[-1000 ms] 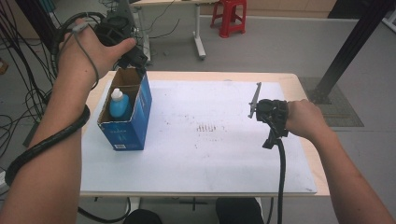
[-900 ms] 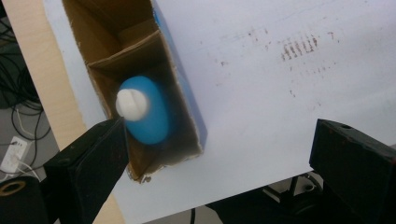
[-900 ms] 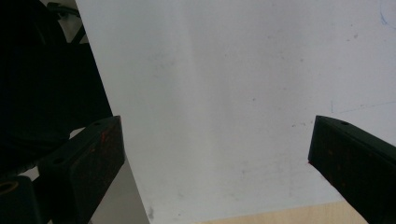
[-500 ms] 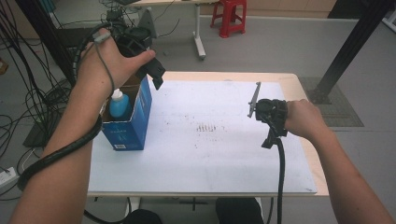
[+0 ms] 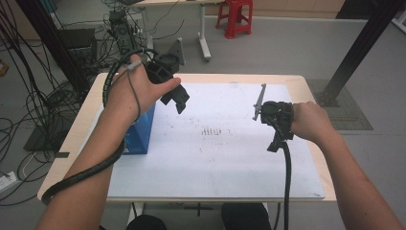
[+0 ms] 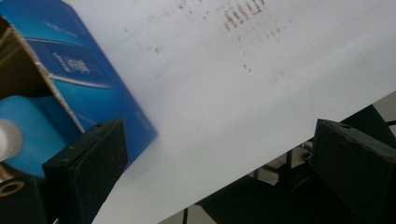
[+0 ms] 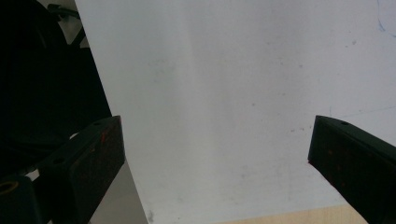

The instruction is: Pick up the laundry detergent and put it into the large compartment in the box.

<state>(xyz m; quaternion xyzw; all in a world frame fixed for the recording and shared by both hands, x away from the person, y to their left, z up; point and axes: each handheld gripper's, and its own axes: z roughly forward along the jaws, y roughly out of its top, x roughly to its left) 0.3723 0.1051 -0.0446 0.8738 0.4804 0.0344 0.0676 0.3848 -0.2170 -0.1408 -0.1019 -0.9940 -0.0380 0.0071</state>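
Note:
A blue cardboard box [image 5: 141, 133] stands open-topped at the left of the white sheet [image 5: 225, 158]. In the left gripper view the box [image 6: 88, 70] holds a blue bottle [image 6: 32, 135] with a white cap. My left gripper [image 5: 178, 99] hovers just right of the box, above the sheet. Its jaws stand wide apart [image 6: 217, 140] with nothing between them. My right gripper [image 5: 276, 128] rests low over the right side of the sheet, a grey plate [image 5: 259, 101] on top. It is open [image 7: 215, 130] and empty, with the bare sheet below it.
The wooden table [image 5: 72, 143] has faint brown marks [image 5: 213, 131] at the sheet's middle. Cables and equipment [image 5: 57, 62] crowd the floor at the left. A red stool [image 5: 235, 14] stands far behind, and a black post [image 5: 359, 43] rises at the right.
My left gripper has moved from over the box's far end to the right, out over the sheet. The right gripper has stayed put.

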